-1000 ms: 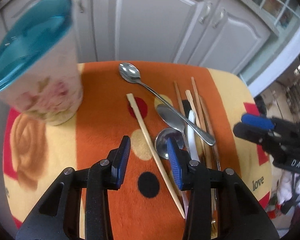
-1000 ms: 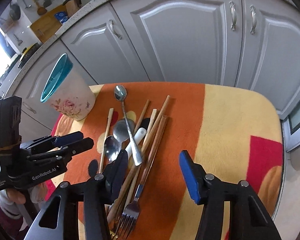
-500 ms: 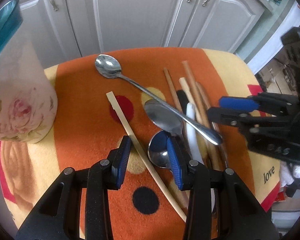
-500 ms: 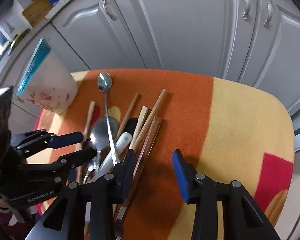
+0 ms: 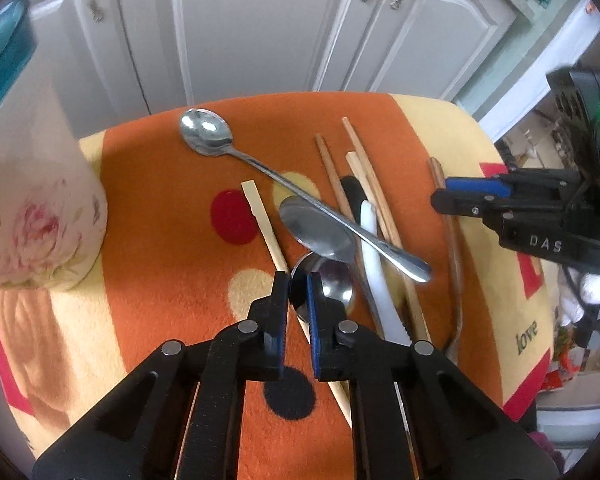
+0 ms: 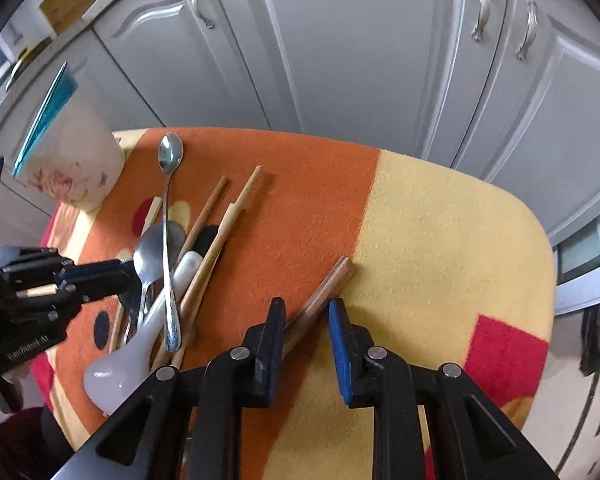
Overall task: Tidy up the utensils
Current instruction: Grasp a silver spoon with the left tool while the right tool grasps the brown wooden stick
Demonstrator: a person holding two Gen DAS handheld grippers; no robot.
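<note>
Orange-and-yellow cloth-covered surface (image 6: 440, 248) — utensils scattered. Left hand-held gripper (image 5: 298, 280) closing on a pale wooden chopstick (image 5: 266, 228); right hand-held gripper (image 6: 306, 308) closing around dark brown chopsticks (image 6: 324, 288).

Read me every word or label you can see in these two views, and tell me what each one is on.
"DAS": white letters on the right gripper body.
"love": dark letters on the yellow part of the blanket.
"GenRobot.AI": small white print on the left gripper body, blurred, so only probably that.
Nothing else is readable.
</note>
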